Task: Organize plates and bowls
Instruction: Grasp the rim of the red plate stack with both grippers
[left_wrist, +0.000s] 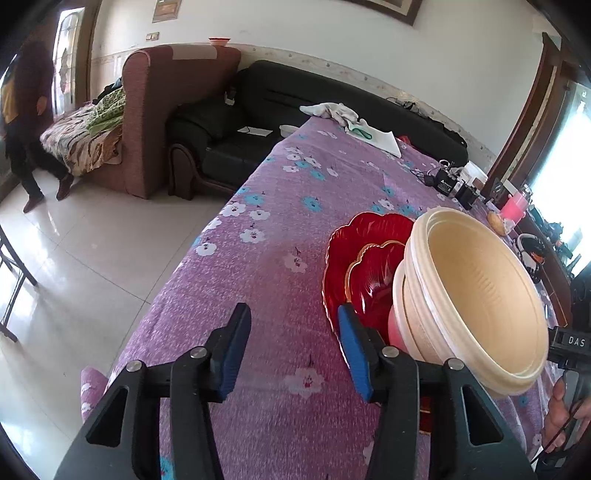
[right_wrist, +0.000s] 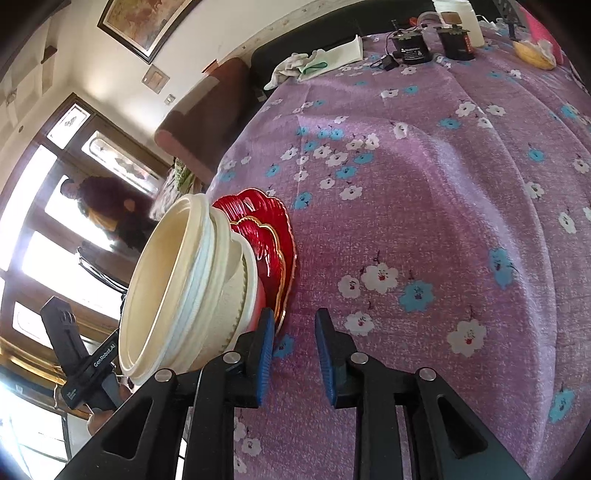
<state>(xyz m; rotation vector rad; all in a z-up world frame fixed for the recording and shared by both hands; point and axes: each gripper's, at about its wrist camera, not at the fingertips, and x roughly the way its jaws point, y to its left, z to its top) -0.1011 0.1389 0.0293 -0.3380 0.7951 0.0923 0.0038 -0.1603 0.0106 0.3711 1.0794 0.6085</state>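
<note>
On the table with the purple flowered cloth (left_wrist: 280, 229), near its edge, stood the stack of cream bowls (left_wrist: 476, 295), nested one in another with a pink bowl (left_wrist: 397, 328) lowest; the count of cream bowls could not be told. The stack rested on 2 red plates, a small gold-rimmed red plate (left_wrist: 373, 280) lying on a larger red plate (left_wrist: 354, 236), which lay flat on the cloth. The left tongs (left_wrist: 291, 350) pointed steeply down toward the cloth, their 2 blue-padded fingers (left_wrist: 232, 354) standing moderately apart with nothing between them but bare cloth; the right-hand finger sat just beside the rim of the large plate and the pink bowl, though whether it touched them could not be told. The right tongs (right_wrist: 295, 354) came in on the far side of the stack, likewise tilted steeply down, their fingers (right_wrist: 327, 362) parted only narrowly and gripping nothing. Their left-hand finger stood close against the foot of the bowl stack and the plate edge. In the left wrist view, a hand (left_wrist: 561, 417) showed at the right border, wrapped round the black handle of the right tongs. Farther down the table lay a white cloth (left_wrist: 330, 110), some papers (left_wrist: 373, 136) and black gadgets (left_wrist: 448, 184). Across the room a person (left_wrist: 26, 122) stood by a brown armchair (left_wrist: 166, 110) and a black sofa (left_wrist: 295, 107).
</note>
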